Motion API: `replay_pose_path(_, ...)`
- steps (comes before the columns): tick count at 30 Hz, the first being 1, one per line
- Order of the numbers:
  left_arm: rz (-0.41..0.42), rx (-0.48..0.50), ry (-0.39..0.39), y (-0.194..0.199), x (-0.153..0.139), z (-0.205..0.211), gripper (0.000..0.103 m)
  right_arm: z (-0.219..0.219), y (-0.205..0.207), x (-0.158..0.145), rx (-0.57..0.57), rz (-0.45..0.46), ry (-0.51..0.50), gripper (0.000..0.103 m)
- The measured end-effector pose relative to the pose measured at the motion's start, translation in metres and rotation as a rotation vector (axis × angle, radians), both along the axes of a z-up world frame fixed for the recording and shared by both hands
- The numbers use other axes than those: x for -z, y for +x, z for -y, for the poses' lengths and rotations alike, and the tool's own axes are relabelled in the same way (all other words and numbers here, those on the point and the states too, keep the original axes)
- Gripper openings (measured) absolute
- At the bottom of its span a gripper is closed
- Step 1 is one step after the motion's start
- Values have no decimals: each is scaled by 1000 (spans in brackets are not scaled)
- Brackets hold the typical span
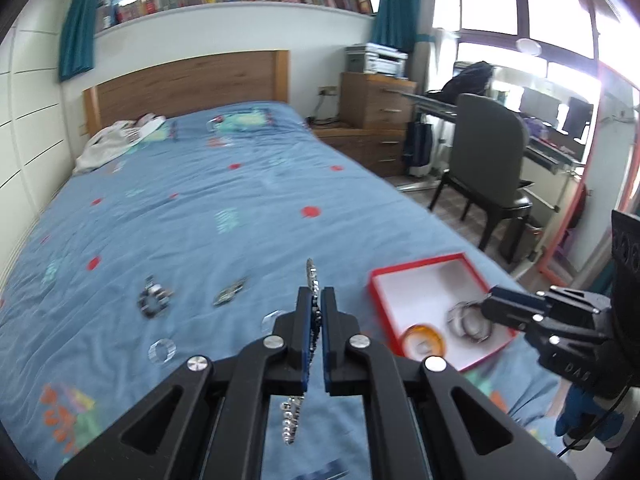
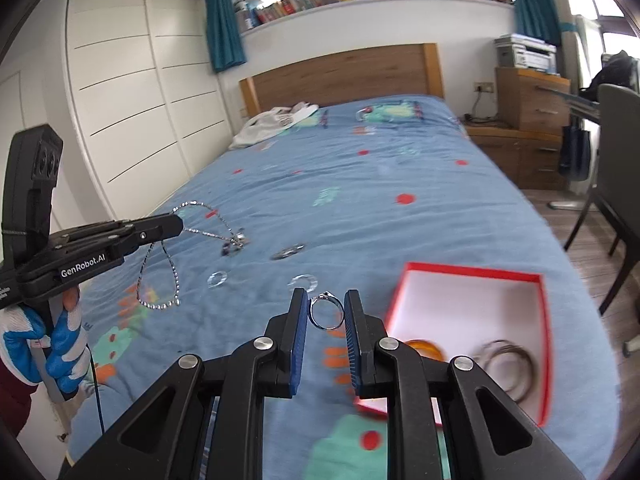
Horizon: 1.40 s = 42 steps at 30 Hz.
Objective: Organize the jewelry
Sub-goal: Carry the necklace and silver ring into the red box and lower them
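Note:
My left gripper point(image 1: 316, 300) is shut on a silver beaded chain point(image 1: 291, 420); the right wrist view shows that chain point(image 2: 160, 276) dangling in loops from the left gripper point(image 2: 178, 224) above the bed. My right gripper point(image 2: 326, 304) is shut on a silver ring point(image 2: 326, 312), held upright between the blue pads. A red box point(image 2: 472, 272) with a white inside lies on the blue bedspread to its right, holding an amber bangle point(image 2: 426, 348) and silver bangles point(image 2: 508, 364). In the left wrist view the right gripper point(image 1: 486, 306) hovers over that box point(image 1: 420, 266).
Loose pieces lie on the bedspread point(image 1: 200, 208): a dark bracelet point(image 1: 154, 300), a small clip point(image 1: 230, 294), clear rings point(image 1: 162, 350). A chair point(image 1: 488, 168) and drawers point(image 1: 372, 120) stand right of the bed. A gloved hand point(image 2: 48, 344) holds the left gripper's handle.

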<state>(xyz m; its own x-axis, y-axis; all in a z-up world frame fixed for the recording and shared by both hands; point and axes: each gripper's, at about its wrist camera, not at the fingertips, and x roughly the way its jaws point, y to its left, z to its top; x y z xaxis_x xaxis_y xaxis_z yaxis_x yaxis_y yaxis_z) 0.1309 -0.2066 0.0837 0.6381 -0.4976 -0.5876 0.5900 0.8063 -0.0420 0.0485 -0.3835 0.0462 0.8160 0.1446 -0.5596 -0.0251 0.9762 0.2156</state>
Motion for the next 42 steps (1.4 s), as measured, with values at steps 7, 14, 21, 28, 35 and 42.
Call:
replay_pose_path(7, -9, 119, -20, 11, 0, 110, 4, 74, 4, 2, 108, -17, -31, 18)
replay_pose_path(14, -97, 164, -9, 42, 46, 186, 4, 123, 44, 42, 151, -81, -40, 18)
replay_pose_path(21, -220, 211, 37, 48, 119, 217, 4, 146, 79, 87, 143, -181, -41, 18)
replay_pose_path(28, -342, 162, 78, 60, 171, 221, 4, 148, 99, 117, 132, -314, -69, 18)
replay_pose_path(35, -387, 81, 104, 78, 185, 214, 4, 149, 104, 139, 150, -405, -89, 18)
replay_pose_path(42, -365, 56, 158, 80, 192, 214, 5, 145, 103, 143, 147, -423, -110, 19)
